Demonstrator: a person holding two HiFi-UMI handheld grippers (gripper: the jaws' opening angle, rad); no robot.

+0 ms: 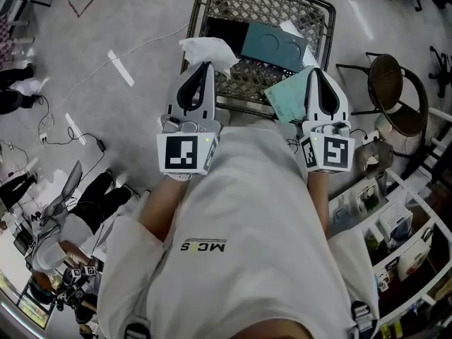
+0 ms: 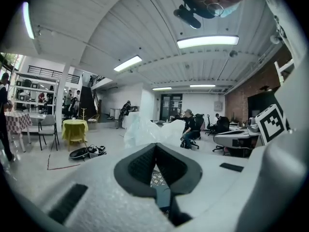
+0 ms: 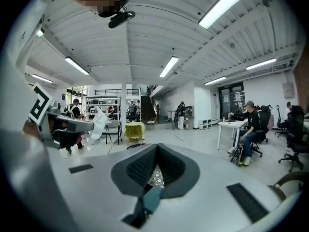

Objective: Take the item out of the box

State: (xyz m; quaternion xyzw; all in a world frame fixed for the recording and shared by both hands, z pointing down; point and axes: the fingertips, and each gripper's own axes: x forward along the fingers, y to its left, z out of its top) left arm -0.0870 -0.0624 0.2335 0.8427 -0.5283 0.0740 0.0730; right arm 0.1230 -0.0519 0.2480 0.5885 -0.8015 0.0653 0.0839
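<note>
Noting left tool (image 1: 206, 68) and right tool (image 1: 315, 73) both closed on nothing at near rim of basket (image 1: 261, 6), box (image 1: 273, 46) lying inside toward far rim; unopened jaws would likely shove it.

Your shirt (image 1: 254, 210) hides the near side of the wire basket (image 1: 263, 6). Your left tongs (image 1: 206, 66) and right tongs (image 1: 316, 70) cover its near rim, the right one overlapping the teal sheet (image 1: 286, 97). Behind each pair's closed tips, only an unreadable sliver shows.
</note>
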